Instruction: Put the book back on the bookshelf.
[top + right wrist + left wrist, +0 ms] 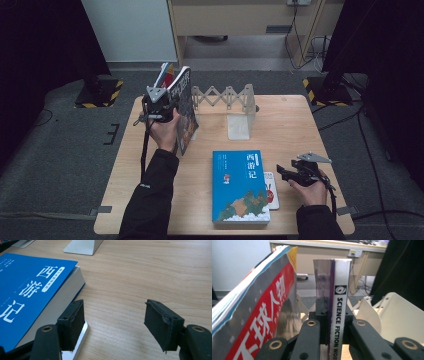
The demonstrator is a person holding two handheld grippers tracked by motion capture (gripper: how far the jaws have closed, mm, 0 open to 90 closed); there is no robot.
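The left hand-held gripper [167, 107] clamps a thin magazine [337, 305] upright by its spine near the surface's far-left corner, ready for the rack [227, 97], while the right hand-held gripper [113, 325] rests open beside the blue book [240, 187].

The high view looks forward and down on the whole table [290, 120]. The right gripper view sits low, very near the blue book [27, 287], shared with the high view. The left gripper view faces the far room, close behind a held magazine [338, 315].

Grey carpet floor [65, 150], white wall panel [127, 30], wooden cabinet [240, 20], black curtains [40, 40]
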